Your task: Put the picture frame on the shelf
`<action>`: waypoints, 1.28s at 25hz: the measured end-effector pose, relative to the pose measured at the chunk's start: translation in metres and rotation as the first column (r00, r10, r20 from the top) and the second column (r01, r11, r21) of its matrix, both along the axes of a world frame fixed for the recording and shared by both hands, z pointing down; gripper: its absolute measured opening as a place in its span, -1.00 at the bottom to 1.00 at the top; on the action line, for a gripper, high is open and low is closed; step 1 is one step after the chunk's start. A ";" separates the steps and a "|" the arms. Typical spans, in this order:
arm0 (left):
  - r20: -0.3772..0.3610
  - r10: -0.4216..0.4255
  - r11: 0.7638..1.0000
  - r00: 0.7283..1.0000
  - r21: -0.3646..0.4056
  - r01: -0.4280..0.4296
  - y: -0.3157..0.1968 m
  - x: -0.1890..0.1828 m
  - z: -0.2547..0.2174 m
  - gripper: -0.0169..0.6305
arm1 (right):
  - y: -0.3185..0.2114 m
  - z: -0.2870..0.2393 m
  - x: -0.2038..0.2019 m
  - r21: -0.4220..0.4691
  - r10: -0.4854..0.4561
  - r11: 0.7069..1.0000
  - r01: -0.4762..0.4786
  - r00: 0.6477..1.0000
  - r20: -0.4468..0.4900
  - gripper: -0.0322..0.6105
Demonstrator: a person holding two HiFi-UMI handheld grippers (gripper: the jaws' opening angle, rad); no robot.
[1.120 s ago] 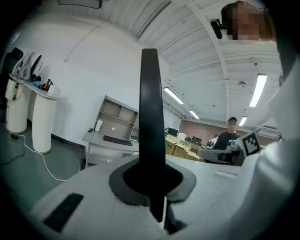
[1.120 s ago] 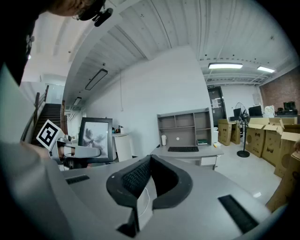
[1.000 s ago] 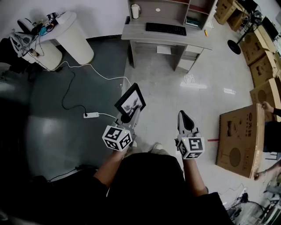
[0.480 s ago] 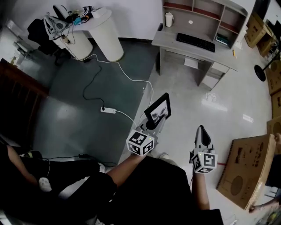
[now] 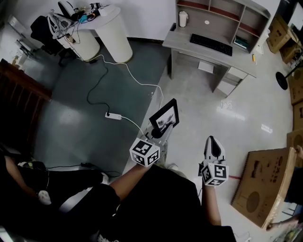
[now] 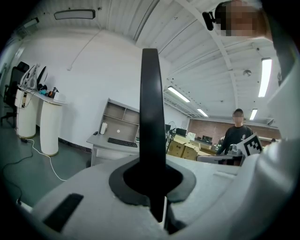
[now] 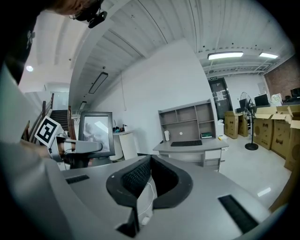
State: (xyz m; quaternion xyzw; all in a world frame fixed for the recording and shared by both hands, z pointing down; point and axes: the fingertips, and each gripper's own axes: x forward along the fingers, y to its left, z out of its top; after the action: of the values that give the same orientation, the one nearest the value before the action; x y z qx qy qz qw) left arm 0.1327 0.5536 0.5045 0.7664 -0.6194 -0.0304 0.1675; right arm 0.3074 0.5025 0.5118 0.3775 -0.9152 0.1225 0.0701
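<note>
A black picture frame [image 5: 164,116] with a pale print stands upright in my left gripper [image 5: 158,131], whose jaws are shut on its lower edge. In the left gripper view the picture frame [image 6: 151,126] shows edge-on as a dark upright bar rising from the jaws. My right gripper [image 5: 213,147] is beside it to the right, shut with nothing in it. From the right gripper view I see the picture frame [image 7: 96,132] face-on at the left. The shelf [image 5: 222,13] sits on a grey desk [image 5: 208,47] far ahead, across the floor.
A keyboard [image 5: 210,44] and a white jug [image 5: 182,20] are on the desk. A white cable and power strip [image 5: 111,116] cross the floor at left. White cylindrical stands [image 5: 113,35] are at far left. A cardboard box [image 5: 262,184] and a person stand at right.
The view has swung left across the room, so the desk now sits further right. Both grippers have shifted with me, the left one still carrying the frame.
</note>
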 end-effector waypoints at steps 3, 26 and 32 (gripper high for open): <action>-0.012 0.000 1.000 1.000 -0.013 0.000 -0.020 -0.008 0.009 -0.87 | -0.014 0.005 -0.009 -0.013 -0.013 1.000 0.012 1.000 -0.019 -0.86; -0.055 0.099 0.995 0.994 0.017 -0.098 -0.309 -0.226 0.001 -0.87 | -0.310 -0.018 -0.190 -0.002 0.123 0.992 -0.125 0.982 -0.145 -0.86; -0.066 0.150 0.989 0.986 0.011 -0.150 -0.351 -0.256 0.004 -0.87 | -0.334 -0.016 -0.225 -0.013 0.125 0.992 -0.129 0.978 -0.169 -0.86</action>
State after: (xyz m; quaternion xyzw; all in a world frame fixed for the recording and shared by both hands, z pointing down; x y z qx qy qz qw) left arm -0.1229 0.2025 0.5087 0.8099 -0.5540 -0.0454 0.1875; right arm 0.0828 0.1688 0.4956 0.4433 -0.8785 0.1056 0.1435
